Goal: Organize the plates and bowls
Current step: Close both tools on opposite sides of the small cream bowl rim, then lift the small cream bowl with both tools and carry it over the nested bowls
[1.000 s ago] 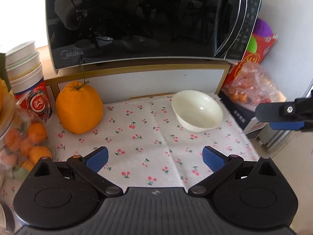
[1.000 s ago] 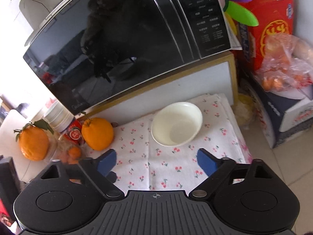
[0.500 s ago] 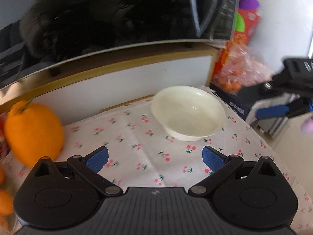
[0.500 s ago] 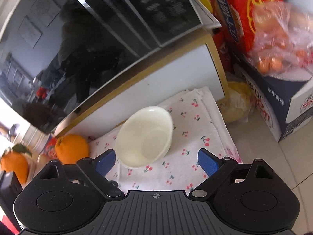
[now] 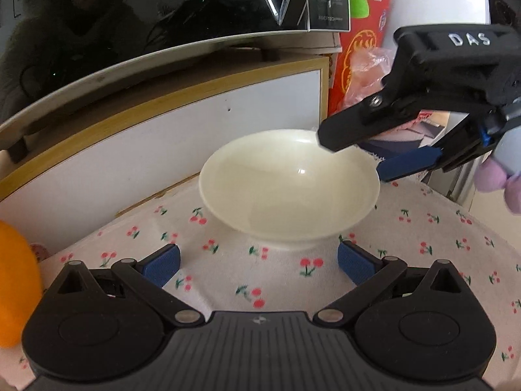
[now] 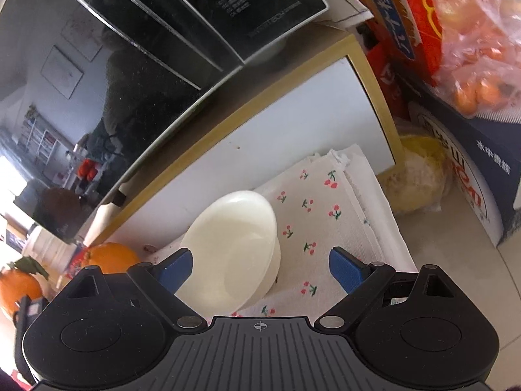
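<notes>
While you are straddling the white bowl (image 6: 234,244) on the cherry-print cloth (image 6: 325,195) with the right gripper (image 6: 260,265) spread wide and the left gripper (image 5: 259,262) released near it, you are risking tipping its rim.

A black microwave (image 5: 162,16) with a glossy door sits on a white shelf edged in gold-coloured trim (image 5: 169,130), its control panel (image 6: 260,3) printed with white text. Below, a white cloth patterned with red cherries (image 5: 423,244) covers the counter. An orange (image 5: 14,293) lies at the cloth's left edge; a second orange with leaves (image 6: 16,288) shows farther left. To the right stand a red printed box (image 5: 361,45) and a dark blue carton (image 6: 482,169), the latter topped by a clear plastic bag of small oranges (image 6: 478,62). A pale yellow round object (image 6: 420,176) rests beside the carton.
</notes>
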`<move>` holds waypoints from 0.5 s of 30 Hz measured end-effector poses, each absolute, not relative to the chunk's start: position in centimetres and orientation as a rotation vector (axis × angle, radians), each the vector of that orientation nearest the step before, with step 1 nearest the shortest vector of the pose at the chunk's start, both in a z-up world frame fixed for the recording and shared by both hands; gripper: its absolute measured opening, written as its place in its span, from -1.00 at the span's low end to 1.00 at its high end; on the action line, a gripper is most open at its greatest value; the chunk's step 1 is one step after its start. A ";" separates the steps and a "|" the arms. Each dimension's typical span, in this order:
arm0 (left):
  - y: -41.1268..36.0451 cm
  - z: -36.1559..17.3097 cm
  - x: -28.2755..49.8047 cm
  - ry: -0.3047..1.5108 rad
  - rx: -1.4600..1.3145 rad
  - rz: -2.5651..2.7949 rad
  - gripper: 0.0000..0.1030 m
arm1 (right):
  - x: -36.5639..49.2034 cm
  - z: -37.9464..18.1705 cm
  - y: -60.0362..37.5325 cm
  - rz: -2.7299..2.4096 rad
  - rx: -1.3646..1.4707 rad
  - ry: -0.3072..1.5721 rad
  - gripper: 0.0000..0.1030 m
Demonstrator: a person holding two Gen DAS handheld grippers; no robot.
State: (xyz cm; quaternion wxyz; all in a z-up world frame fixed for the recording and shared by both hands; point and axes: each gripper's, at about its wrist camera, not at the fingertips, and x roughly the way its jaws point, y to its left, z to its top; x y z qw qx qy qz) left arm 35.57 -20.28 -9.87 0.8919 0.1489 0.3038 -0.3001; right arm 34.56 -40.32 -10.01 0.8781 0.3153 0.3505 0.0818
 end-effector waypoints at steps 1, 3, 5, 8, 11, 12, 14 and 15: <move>-20.3 -9.9 35.9 0.648 0.287 -0.629 1.00 | 34.7 -10.2 -40.3 0.171 0.660 0.727 0.79; -20.4 -9.9 36.3 0.659 0.271 -0.621 1.00 | 35.0 -10.5 -40.2 0.168 0.664 0.724 0.79; -20.7 -9.8 36.4 0.660 0.275 -0.623 1.00 | 35.2 -10.7 -40.1 0.164 0.658 0.726 0.75; -21.0 -9.8 36.3 0.659 0.269 -0.611 1.00 | 35.4 -10.8 -39.8 0.155 0.645 0.721 0.61; -21.3 -9.8 36.4 0.661 0.269 -0.605 1.00 | 35.4 -10.9 -39.7 0.160 0.645 0.719 0.32; -21.2 -10.0 36.6 0.660 0.271 -0.607 1.00 | 35.5 -10.9 -39.6 0.161 0.644 0.717 0.16; -21.3 -10.0 36.4 0.647 0.285 -0.613 1.00 | 35.6 -10.8 -39.5 0.159 0.636 0.716 -0.11; -21.3 -10.1 36.7 0.640 0.293 -0.615 1.00 | 35.6 -10.8 -39.4 0.160 0.633 0.715 -0.28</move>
